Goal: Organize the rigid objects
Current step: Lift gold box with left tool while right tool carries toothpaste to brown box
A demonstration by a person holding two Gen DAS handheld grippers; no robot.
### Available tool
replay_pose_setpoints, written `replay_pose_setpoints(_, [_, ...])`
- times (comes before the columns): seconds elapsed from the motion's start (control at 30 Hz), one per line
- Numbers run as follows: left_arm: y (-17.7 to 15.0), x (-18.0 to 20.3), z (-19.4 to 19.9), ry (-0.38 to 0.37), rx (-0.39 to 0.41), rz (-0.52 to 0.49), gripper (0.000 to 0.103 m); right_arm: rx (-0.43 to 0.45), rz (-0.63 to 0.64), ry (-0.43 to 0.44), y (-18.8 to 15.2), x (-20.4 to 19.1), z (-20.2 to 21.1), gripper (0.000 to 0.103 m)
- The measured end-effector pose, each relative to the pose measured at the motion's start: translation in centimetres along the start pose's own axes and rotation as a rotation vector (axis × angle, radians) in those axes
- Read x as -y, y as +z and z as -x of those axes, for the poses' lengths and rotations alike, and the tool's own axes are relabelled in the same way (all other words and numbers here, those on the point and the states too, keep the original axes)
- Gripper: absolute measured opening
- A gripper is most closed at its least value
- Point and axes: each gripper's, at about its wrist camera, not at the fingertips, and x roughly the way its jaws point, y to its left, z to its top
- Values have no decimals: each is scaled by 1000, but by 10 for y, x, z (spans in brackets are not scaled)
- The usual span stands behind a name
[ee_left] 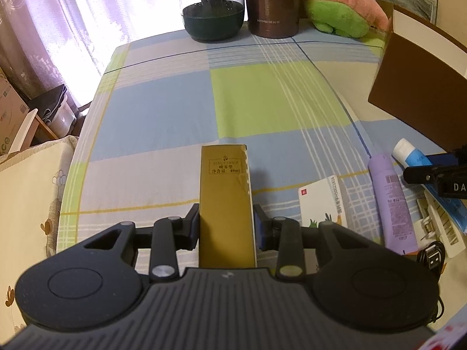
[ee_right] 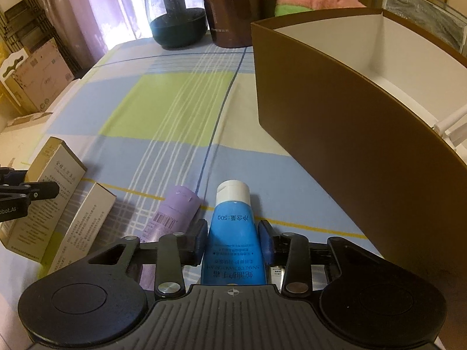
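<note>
Gripping one item apiece, the two tongs are at the pick-up step: the left tongs (ee_left: 226,227) pinch the gold box (ee_left: 224,201) by its sides, its far end pointing across the checked tabletop (ee_left: 163,116), while the right tongs (ee_right: 233,242) sit against both sides of the blue tube (ee_right: 232,233), which lies beside the purple bottle (ee_right: 175,213). Next, I judge, each item needs lifting clear and carrying over the rim of the brown box (ee_right: 335,110) standing just right of the tube.

Glass teapot (ee_left: 212,5), brown canister (ee_left: 273,3), pink plush (ee_left: 344,3), curtains (ee_left: 43,29).
</note>
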Motion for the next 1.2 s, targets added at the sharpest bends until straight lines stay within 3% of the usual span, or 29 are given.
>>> replay_pose_setpoints(0.6, [-2, 2, 11, -15, 28, -26, 31, 83, -54, 11, -15, -2, 35, 33])
replay_pose_setpoints(0.93, [-4, 5, 49, -53, 72, -32, 31, 131, -152, 27, -33, 3, 76, 33])
replay_pose_setpoints(1.2, [-1, 33, 81, -131, 124, -86, 31, 180, -190, 30, -44, -1, 114, 33])
